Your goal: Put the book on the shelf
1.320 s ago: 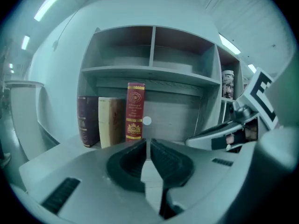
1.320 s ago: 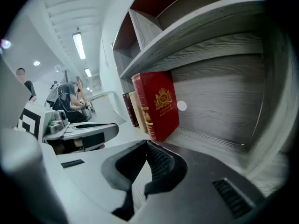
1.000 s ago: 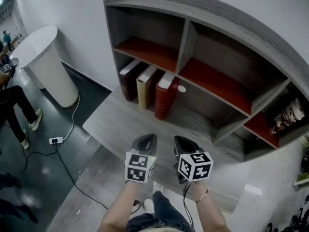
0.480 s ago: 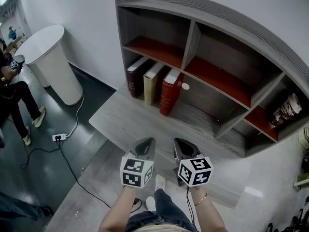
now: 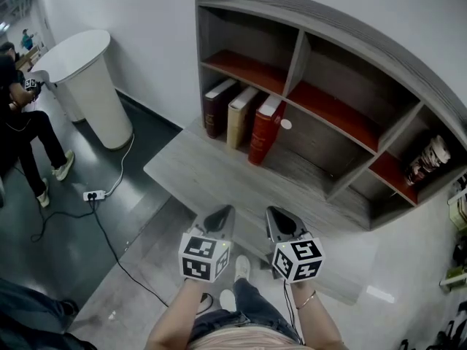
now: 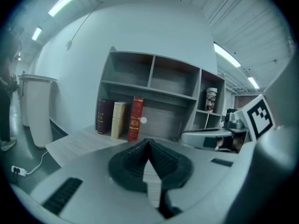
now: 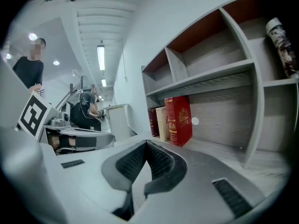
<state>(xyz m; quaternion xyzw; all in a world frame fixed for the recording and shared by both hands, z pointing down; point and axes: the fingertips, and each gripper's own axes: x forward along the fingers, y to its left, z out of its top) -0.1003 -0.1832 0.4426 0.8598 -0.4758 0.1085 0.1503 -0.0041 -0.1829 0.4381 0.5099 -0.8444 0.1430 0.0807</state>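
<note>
Three books stand side by side on the bottom board of the grey shelf unit (image 5: 306, 49): a dark maroon book (image 5: 216, 108), a cream book (image 5: 241, 117) and a red book (image 5: 265, 128). The same books show ahead in the left gripper view, with the red book (image 6: 136, 118) rightmost, and in the right gripper view, with the red book (image 7: 180, 120) nearest. My left gripper (image 5: 221, 217) and right gripper (image 5: 279, 219) hover side by side over the table's front edge, well short of the books. Both are shut with nothing between their jaws.
The grey table (image 5: 190, 173) juts out in front of the shelf. A white round pedestal (image 5: 87, 86) stands to the left, with a seated person (image 5: 22, 122) beyond it. A power strip (image 5: 93, 195) and cable lie on the floor. A patterned can (image 5: 427, 159) sits in the right compartment.
The shelf and books have slid rightward in the head view. Both grippers stay shut and empty, now nearer the table's front edge than before.
</note>
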